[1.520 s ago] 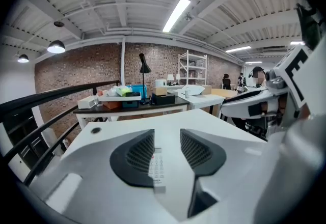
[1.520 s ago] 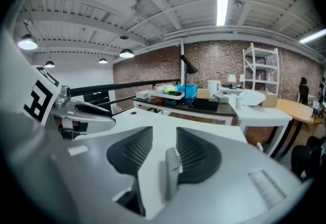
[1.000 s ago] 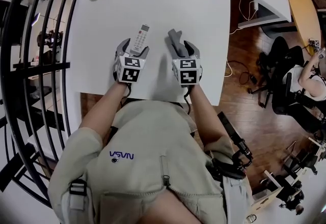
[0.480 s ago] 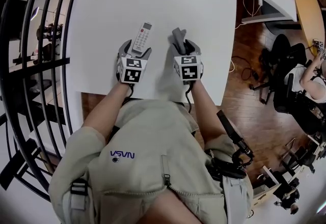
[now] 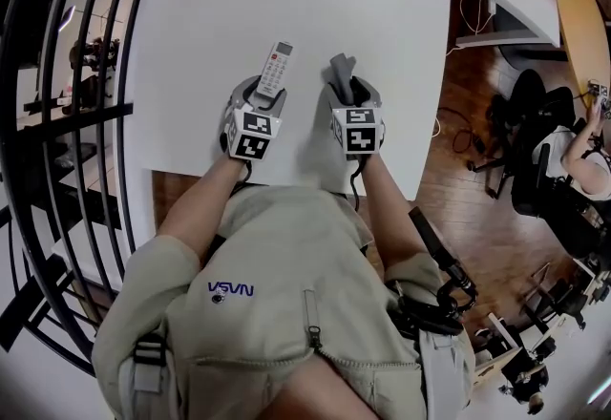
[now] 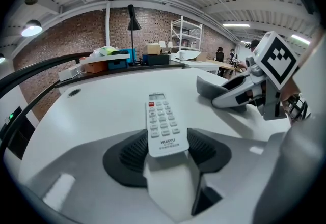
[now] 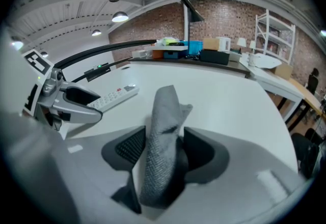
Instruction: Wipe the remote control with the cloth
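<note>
Change over the last second, head view. The left tool [image 5: 262, 92] and the right tool [image 5: 348, 88] have both sunk closer to the counter [image 5: 382, 36] and edged up the frame. Less of the remote control [image 5: 277, 61] and of the grey cloth [image 5: 340, 66] now shows beyond their tips. The left tool's jaws, wide before, are closing with the remote control's near end between them. The counter sits slightly further right in the frame.
</note>
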`<move>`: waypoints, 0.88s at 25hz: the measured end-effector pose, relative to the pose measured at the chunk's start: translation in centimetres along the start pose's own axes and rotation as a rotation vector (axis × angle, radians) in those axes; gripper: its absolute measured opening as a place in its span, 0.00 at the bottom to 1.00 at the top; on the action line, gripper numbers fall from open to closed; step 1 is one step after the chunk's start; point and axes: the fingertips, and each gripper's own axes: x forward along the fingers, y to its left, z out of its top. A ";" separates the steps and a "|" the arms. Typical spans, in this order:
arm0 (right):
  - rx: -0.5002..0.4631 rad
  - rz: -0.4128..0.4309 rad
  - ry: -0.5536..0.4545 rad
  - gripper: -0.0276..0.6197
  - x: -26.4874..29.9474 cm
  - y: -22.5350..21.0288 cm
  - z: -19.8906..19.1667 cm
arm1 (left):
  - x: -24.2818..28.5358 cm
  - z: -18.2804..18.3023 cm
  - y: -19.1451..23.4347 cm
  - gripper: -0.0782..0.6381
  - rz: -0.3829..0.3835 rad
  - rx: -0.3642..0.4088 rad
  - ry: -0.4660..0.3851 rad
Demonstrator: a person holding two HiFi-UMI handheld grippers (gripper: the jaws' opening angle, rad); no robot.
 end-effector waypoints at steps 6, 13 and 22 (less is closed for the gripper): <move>-0.001 -0.011 0.010 0.39 0.0 -0.4 -0.3 | -0.5 0.3 0.3 0.45 -0.006 -0.028 -0.001; -0.026 -0.046 0.012 0.10 -0.8 0.1 0.0 | -2.9 1.9 -0.2 0.45 -0.015 -0.067 -0.054; 0.043 -0.065 -0.134 0.08 -5.1 -0.4 4.0 | -6.2 5.9 -0.8 0.45 -0.005 0.023 -0.129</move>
